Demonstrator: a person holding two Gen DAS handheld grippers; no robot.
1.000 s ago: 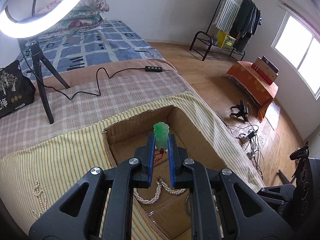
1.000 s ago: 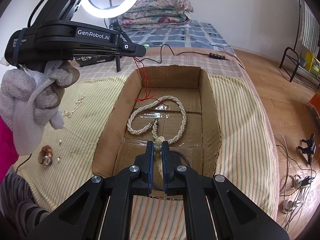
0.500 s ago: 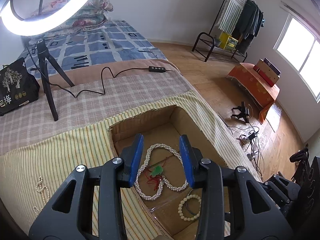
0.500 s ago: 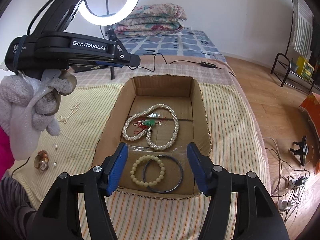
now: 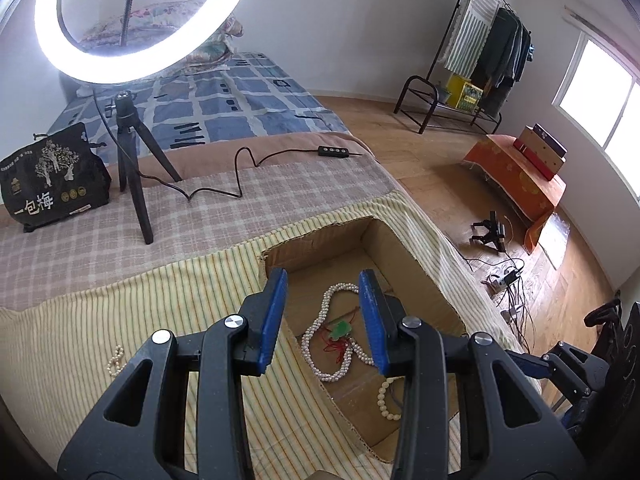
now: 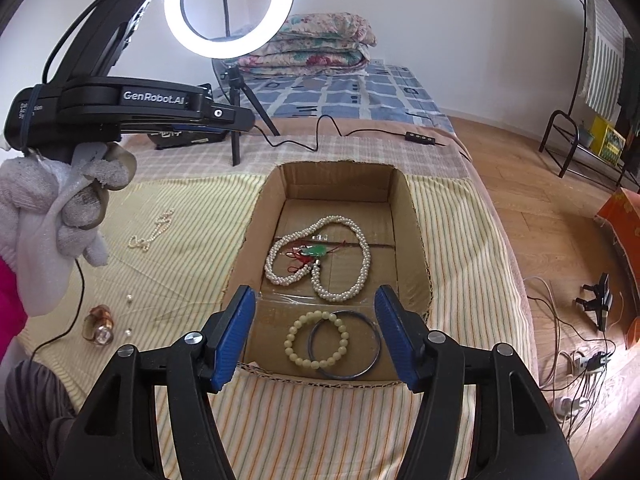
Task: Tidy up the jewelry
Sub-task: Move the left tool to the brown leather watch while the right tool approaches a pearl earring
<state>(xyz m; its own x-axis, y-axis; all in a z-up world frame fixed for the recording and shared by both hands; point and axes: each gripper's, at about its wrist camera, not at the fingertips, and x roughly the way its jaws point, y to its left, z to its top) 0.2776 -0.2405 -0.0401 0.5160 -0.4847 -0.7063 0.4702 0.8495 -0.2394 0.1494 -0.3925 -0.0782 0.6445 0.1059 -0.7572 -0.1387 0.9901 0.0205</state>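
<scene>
Left gripper (image 5: 326,320) and right gripper (image 6: 314,330), fingers spread wide, both empty, held aloft.

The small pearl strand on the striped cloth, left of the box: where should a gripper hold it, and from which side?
Probably from above: the small pearl strand lies flat and loosely bunched on the striped cloth. Pinch the thicker bunched end, fingers across the beads, so that several beads are caught, not one.

White walls, wood floor (image 5: 420,168), bed (image 5: 240,112) with lit ring light (image 5: 136,20), clothes rack (image 5: 480,52), bright window (image 5: 600,92).
</scene>
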